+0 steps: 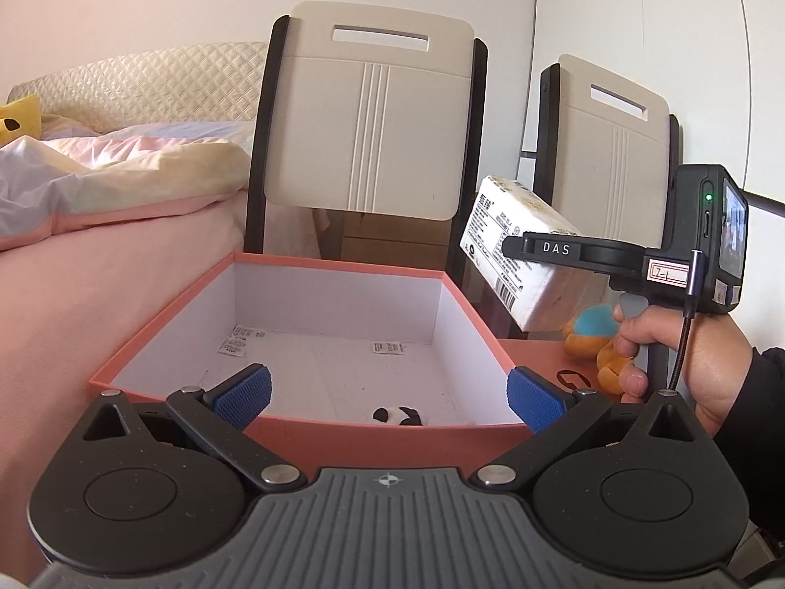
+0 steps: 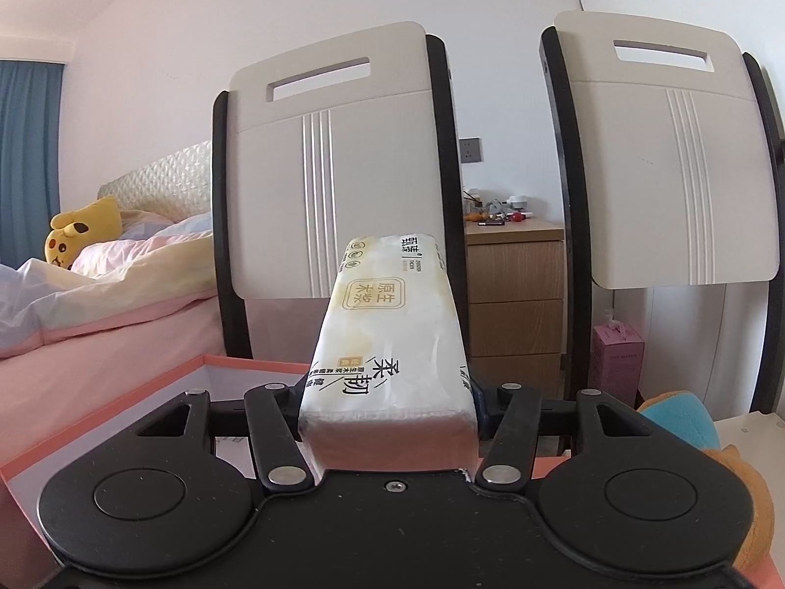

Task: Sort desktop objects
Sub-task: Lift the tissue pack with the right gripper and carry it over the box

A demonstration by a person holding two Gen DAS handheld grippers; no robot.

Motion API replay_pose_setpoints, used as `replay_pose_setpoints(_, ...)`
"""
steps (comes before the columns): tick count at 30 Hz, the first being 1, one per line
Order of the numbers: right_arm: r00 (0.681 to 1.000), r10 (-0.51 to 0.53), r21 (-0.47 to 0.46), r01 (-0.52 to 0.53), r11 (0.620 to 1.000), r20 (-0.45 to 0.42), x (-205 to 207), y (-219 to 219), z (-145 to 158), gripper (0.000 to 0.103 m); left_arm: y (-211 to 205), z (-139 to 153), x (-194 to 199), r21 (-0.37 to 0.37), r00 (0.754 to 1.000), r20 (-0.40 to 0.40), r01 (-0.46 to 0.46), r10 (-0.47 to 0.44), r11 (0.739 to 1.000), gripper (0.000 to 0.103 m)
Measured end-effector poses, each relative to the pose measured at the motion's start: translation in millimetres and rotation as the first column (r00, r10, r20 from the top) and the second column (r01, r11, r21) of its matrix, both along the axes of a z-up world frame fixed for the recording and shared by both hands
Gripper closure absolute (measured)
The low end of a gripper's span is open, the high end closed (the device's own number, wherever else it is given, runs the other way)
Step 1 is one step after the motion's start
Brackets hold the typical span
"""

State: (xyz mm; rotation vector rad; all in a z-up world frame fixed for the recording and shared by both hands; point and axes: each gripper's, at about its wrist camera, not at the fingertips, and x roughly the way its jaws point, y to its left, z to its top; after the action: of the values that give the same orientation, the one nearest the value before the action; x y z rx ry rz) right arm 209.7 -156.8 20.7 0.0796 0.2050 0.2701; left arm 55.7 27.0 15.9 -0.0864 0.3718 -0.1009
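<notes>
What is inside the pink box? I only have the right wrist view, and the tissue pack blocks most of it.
Observer: The left wrist view shows the pink box open, with a small black-and-white toy by its near wall.
Operator: Anything else in it?
Observer: Two small white packets lie on its floor toward the back.
Operator: Is the left gripper holding something?
Observer: No, the left gripper is open and empty at the box's near edge, while the right gripper grips the tissue pack in the air, right of the box.
</notes>
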Motion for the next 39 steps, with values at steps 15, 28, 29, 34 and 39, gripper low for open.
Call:
replay_pose_setpoints(15,0.996,0.089,-0.034,-0.089,0.995,0.007,12.2,26.3,-2.8,0.049,4.7,1.2,2.1,-0.011,1.0,-0.005,-0.004,0.004,1.0,0.0)
replay_pose_setpoints(28,0.988,0.149,-0.132,-0.152,0.98,-0.033,34.6,52.6,-11.4,0.049,9.3,1.7,3.8,-0.027,1.0,-0.012,-0.013,0.012,1.0,0.0)
replay_pose_setpoints(29,0.988,0.151,-0.138,-0.154,0.978,-0.032,35.9,54.0,-11.6,0.049,9.9,1.7,4.0,-0.028,1.0,-0.013,-0.014,0.013,1.0,0.0)
replay_pose_setpoints(34,0.985,0.167,-0.144,-0.17,0.975,-0.031,39.4,57.2,-9.7,0.049,13.3,1.8,4.5,-0.038,1.0,-0.016,-0.019,0.018,0.999,0.0)
replay_pose_setpoints(39,0.982,0.186,-0.139,-0.188,0.972,-0.032,43.3,62.6,-8.0,0.049,14.2,2.1,4.2,-0.041,1.0,-0.019,-0.018,0.017,0.999,0.0)
